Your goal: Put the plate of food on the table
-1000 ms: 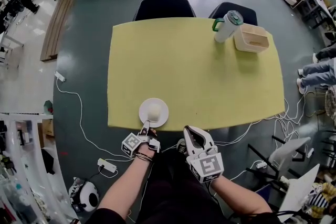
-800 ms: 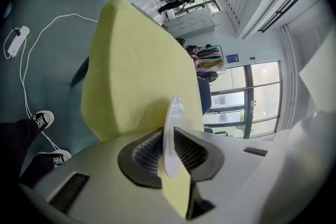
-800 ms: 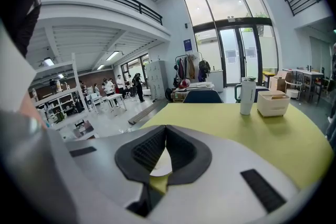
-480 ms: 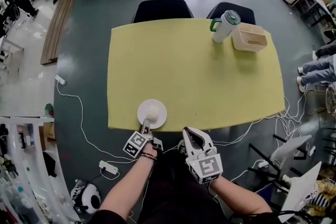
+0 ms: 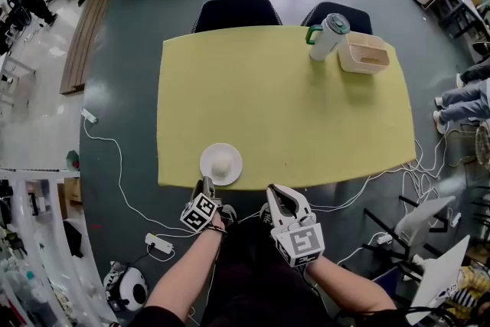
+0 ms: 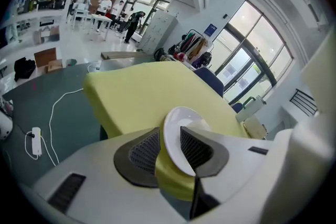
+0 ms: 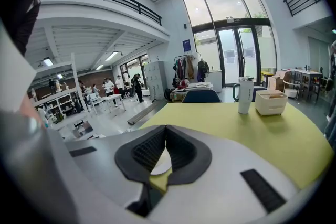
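White plate (image 5: 221,164) rests on yellow table (image 5: 291,103); left gripper (image 5: 207,186) jaws, just opened, flank its rim loosely; right gripper (image 5: 277,192) jaws pressed together.

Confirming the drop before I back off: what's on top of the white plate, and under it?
On the plate sits one pale rounded piece of food, mid-plate. Under the plate is the yellow table, close to its near edge; that patch of tabletop is covered.

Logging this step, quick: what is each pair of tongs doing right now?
Left tongs: open, just opened; rim of the plate between them, not clamped.
Right tongs: closed, empty.
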Tool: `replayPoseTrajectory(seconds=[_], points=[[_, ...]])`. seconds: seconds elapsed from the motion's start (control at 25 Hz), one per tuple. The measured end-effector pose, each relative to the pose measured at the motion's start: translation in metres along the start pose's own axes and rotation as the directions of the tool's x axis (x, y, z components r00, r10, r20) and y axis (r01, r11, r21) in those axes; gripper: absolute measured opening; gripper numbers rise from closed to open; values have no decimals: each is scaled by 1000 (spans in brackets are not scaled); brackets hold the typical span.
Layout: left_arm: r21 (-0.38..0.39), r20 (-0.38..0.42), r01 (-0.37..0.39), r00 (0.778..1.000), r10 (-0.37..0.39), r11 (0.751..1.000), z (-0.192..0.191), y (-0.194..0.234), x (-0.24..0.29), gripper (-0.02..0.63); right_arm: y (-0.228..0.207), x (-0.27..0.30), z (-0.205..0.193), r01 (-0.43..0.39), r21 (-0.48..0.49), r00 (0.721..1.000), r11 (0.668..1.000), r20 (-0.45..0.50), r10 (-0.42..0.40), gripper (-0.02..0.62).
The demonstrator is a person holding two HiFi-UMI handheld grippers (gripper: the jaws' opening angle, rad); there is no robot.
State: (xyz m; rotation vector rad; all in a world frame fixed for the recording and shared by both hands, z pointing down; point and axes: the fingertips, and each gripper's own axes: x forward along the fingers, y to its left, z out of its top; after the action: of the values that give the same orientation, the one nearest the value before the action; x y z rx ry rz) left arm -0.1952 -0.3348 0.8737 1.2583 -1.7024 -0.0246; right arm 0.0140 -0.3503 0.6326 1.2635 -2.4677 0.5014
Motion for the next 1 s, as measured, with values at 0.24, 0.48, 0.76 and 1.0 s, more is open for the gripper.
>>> replayPoseTrajectory(seconds=[0.24,0.48,0.76,1.0], points=[[214,69,69,994,-85,974,32,-18,-48,26,-2,-12,8,10,20,1000,1000,15,-10,12],[327,108,172,970,-217,929,61,-65,-105,9,0,-29,26,8,40,998,999,62,-11,11],[416,133,247,935,-327,875,88,-119,-174,9,12,-53,53,11,62,994,998,106,-17,11],[541,179,228,910,-375,810,120,-153,-229,8,17,-73,76,20,45,989,999,146,-26,11]])
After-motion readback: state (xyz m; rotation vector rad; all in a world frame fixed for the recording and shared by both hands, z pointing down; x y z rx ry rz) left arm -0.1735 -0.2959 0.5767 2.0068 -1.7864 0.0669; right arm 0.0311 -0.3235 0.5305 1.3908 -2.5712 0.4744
